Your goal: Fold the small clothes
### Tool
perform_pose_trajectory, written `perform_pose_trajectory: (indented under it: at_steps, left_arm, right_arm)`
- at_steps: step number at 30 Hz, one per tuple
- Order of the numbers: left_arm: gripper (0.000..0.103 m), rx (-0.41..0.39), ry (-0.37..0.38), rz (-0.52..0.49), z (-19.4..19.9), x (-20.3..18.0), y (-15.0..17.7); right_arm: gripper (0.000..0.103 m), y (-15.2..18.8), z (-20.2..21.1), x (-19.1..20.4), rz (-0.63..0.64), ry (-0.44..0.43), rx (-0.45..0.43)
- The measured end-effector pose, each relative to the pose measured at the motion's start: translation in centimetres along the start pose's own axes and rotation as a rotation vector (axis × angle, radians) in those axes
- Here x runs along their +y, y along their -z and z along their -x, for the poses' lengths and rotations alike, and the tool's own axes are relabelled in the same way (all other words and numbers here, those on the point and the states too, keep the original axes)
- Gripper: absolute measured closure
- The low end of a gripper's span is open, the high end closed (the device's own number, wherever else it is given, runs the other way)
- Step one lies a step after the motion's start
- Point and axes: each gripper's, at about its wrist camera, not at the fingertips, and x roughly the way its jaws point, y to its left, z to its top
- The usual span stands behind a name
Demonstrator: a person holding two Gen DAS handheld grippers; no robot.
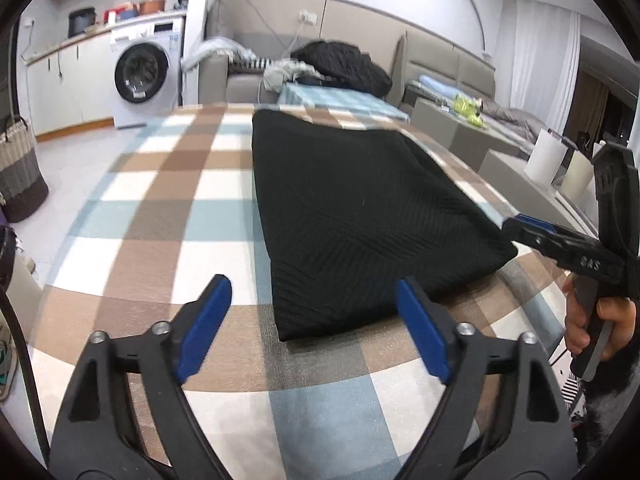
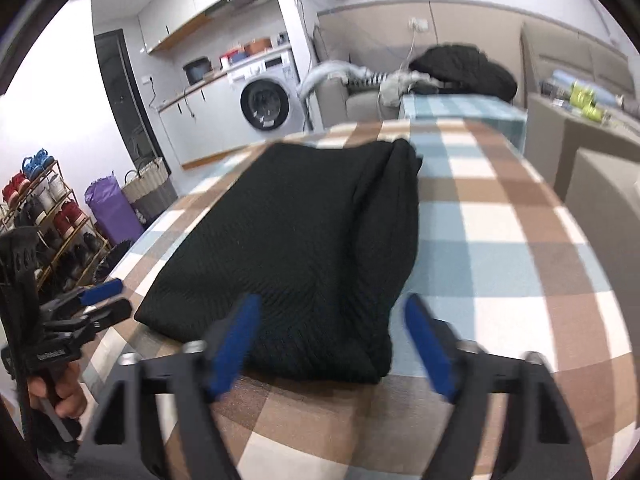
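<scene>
On bench with checked cloth, toward near edge: black knit garment, already folded into a thick rectangle, lying flat. Long side running from near edge toward far edge. Left gripper hovering just off the garment's near corner, jaws wide, nothing between them. Right gripper over the other near corner, jaws wide too, pads clear of the fabric, nothing gripped. No earlier view to compare.

Handling, judged: soft ribbed knit, limp, medium weight for its size, several layers stacked so edges thick and springy. Not slippery, not fragile. Likely to sag and unfold if lifted by a single layer. Best hold: both near corners, pinching all layers together at the folded edge, jaws closing deep over the thickness. Risk: catching only the top layer, or dragging the checked cloth along with it. Fold looks nearly done; possibly one more fold away from near edge.
</scene>
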Motion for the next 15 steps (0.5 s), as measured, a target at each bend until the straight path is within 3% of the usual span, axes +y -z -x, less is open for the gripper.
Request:
perform_pose_trajectory:
  at_steps: [3,5,8,15]
  left_arm:
    - [0.011,-0.044,-0.011,-0.007,1.3,-0.2,0.3]
    - [0.000,-0.076,-0.022,-0.011,2.1,-0.4,0.6]
    - [0.001,-0.130,-0.045,-0.040,3.1,-0.9,1.0]
    - [0.001,-0.157,-0.043,-0.056,3.2,-1.1,1.4]
  right_arm:
    - [0.001,0.3,1.2,-0.1,0.013,-0.025,-0.061]
    - [0.000,0.6,2.3,-0.1,0.003,-0.055,-0.113]
    - [0.000,1.1,3.5,0.1,0.009,-0.094,-0.170]
    - [0.000,2.2,4.0,1.0,0.079,-0.106,-0.232]
